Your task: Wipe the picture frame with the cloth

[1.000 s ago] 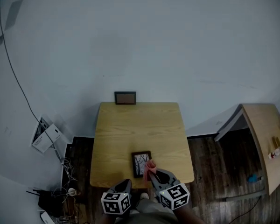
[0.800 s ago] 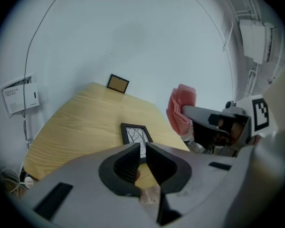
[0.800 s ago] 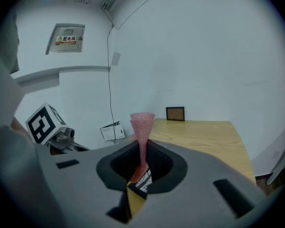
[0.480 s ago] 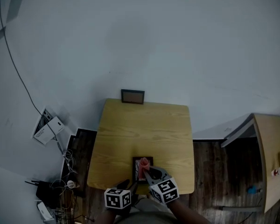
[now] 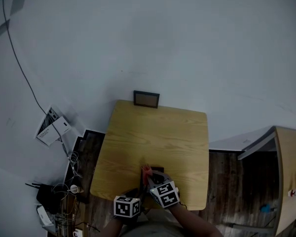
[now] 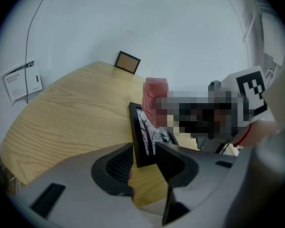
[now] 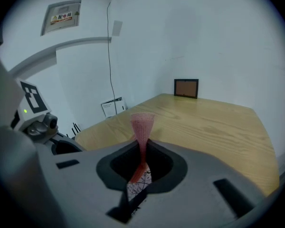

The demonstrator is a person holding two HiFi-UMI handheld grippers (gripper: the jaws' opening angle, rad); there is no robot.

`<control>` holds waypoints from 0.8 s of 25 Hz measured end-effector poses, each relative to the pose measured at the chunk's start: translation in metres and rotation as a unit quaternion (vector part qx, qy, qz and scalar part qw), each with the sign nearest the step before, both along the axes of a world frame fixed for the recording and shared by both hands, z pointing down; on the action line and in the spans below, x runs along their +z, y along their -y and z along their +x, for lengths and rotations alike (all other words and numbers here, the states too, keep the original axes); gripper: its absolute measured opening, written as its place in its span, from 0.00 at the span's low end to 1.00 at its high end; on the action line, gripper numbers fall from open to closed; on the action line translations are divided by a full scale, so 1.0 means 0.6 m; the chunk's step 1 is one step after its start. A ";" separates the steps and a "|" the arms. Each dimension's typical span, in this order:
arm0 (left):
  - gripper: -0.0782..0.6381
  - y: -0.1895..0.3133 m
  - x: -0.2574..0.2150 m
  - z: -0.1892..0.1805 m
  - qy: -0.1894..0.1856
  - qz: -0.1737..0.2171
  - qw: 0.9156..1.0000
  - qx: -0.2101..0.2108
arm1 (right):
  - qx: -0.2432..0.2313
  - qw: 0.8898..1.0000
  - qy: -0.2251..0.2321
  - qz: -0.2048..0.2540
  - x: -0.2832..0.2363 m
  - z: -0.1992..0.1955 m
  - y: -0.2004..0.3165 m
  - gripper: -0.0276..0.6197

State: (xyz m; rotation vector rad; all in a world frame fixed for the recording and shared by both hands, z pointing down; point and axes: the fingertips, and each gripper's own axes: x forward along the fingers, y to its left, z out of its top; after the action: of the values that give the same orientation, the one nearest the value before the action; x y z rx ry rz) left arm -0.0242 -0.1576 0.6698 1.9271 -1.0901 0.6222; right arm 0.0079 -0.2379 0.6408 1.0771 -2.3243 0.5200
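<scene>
A small black picture frame (image 6: 149, 132) with a tree drawing sits at the near edge of the wooden table (image 5: 158, 132). Its near corner is between the jaws of my left gripper (image 6: 145, 167). The jaws are closing, with a gap still showing on the left side. My right gripper (image 7: 140, 167) is shut on a pink mesh cloth (image 7: 141, 127), which sticks up from its jaws just above the frame (image 7: 138, 184). In the head view both grippers (image 5: 140, 191) (image 5: 150, 177) crowd over the frame, and the cloth (image 5: 146, 172) hides most of it.
A second small frame (image 5: 146, 98) leans against the wall at the table's far edge. Papers (image 5: 53, 126) and a tangle of cables (image 5: 64, 201) lie on the floor to the left. Another wooden table (image 5: 291, 177) stands to the right.
Both grippers have come down and drawn in over the near frame. The pink cloth moved with the right gripper and now sits over the frame. The head camera has tilted.
</scene>
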 end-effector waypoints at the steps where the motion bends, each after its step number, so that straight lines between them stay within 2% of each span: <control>1: 0.30 0.001 0.003 -0.001 0.003 -0.001 1.000 -0.001 | -0.004 1.000 -0.006 -0.003 0.008 -0.004 0.003 0.07; 11: 0.25 0.002 0.017 -0.001 0.012 -0.013 1.000 -0.002 | -0.033 0.996 -0.076 -0.029 0.047 -0.015 0.007 0.07; 17: 0.25 0.005 0.019 -0.001 -0.005 -0.031 0.999 -0.018 | -0.048 0.993 -0.104 -0.014 0.057 -0.013 0.011 0.07; 20: 0.25 0.005 0.018 -0.003 0.000 -0.034 0.999 -0.025 | -0.053 0.992 -0.111 -0.011 0.059 -0.013 0.011 0.07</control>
State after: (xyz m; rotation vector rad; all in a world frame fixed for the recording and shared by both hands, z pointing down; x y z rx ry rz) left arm -0.0260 -0.1604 0.6807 1.8358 -1.1005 0.6241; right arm -0.0001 -0.2444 0.6762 0.9430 -2.1621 0.3656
